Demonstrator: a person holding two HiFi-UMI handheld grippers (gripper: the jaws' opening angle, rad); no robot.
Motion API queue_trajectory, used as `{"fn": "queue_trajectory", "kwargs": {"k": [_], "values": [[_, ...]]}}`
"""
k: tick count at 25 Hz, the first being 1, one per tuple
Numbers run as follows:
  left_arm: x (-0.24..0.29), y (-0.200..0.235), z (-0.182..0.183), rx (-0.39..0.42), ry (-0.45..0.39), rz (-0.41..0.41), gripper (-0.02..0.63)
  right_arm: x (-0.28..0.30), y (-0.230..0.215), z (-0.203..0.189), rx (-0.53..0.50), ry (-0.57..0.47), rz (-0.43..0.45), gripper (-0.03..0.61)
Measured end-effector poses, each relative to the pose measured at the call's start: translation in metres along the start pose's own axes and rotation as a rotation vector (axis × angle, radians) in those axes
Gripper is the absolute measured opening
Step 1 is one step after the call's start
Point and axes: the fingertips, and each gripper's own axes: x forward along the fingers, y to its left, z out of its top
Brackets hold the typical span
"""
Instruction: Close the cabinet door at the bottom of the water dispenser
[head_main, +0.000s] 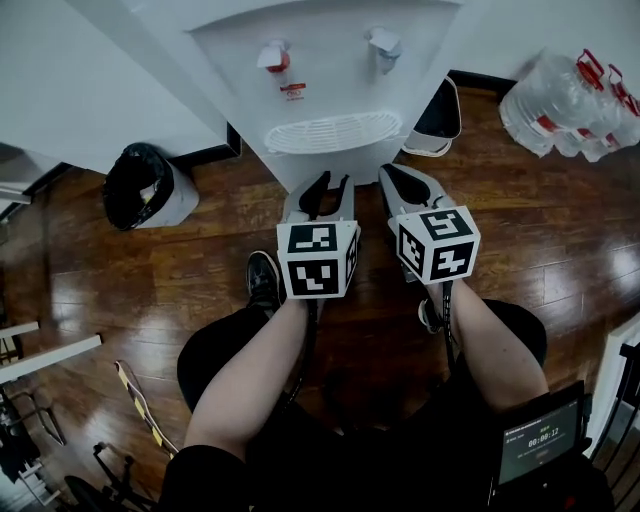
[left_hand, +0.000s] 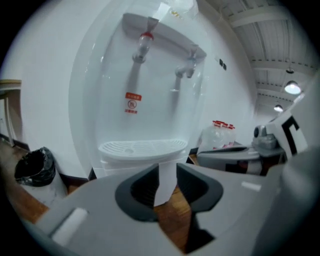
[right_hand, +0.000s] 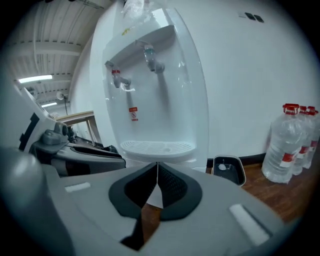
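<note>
Dark wooden floor (head_main: 180, 270) runs under the person's bent legs, and both forearms reach forward over it with a tool in each hand. The left tongs (head_main: 334, 180) and the right tongs (head_main: 388, 172) sit side by side, just short of the water dispenser (head_main: 330, 60) and touching nothing. In the left gripper view the left tongs stand a little apart, with nothing in the narrow gap. Through that gap shows a white strip of the dispenser's lower front (left_hand: 165, 185). In the right gripper view the right tongs are pressed together tip to tip and hold nothing.

The cabinet door is at the base of the dispenser, below the drip tray (head_main: 330, 132). The tray's overhang hides it from the head view, and the tool bodies cover most of it in the other two views. No door sticks out over the floor on either side, and the visible strip looks flat, so I judge the door is already shut or very nearly so. Little seems left beyond backing away. Far left sits a black-lined bin (head_main: 140, 185); far right stand water bottles (head_main: 560, 105).
</note>
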Motion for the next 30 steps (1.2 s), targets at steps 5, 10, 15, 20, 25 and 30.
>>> {"fn": "queue_trajectory", "kwargs": {"k": [5, 10, 15, 20, 25, 30], "values": [[-0.031, -0.024, -0.001, 0.045, -0.100, -0.009, 0.109, -0.039, 0.034, 0.005, 0.027, -0.075, 0.070, 0.005], [-0.071, -0.039, -0.012, 0.125, -0.192, 0.000, 0.103, -0.076, 0.058, -0.009, -0.051, -0.121, 0.067, 0.005], [-0.108, -0.054, -0.031, 0.101, -0.210, -0.006, 0.101, -0.115, 0.077, -0.025, -0.050, -0.162, 0.068, 0.005], [-0.144, -0.070, -0.054, 0.136, -0.218, -0.009, 0.095, -0.148, 0.097, -0.034, -0.079, -0.205, 0.082, 0.005], [-0.171, -0.072, -0.078, 0.123, -0.216, 0.012, 0.092, -0.173, 0.114, -0.050, -0.089, -0.226, 0.087, 0.005], [-0.194, -0.073, -0.095, 0.147, -0.244, 0.060, 0.092, -0.192, 0.132, -0.064, -0.088, -0.230, 0.117, 0.005]]}}
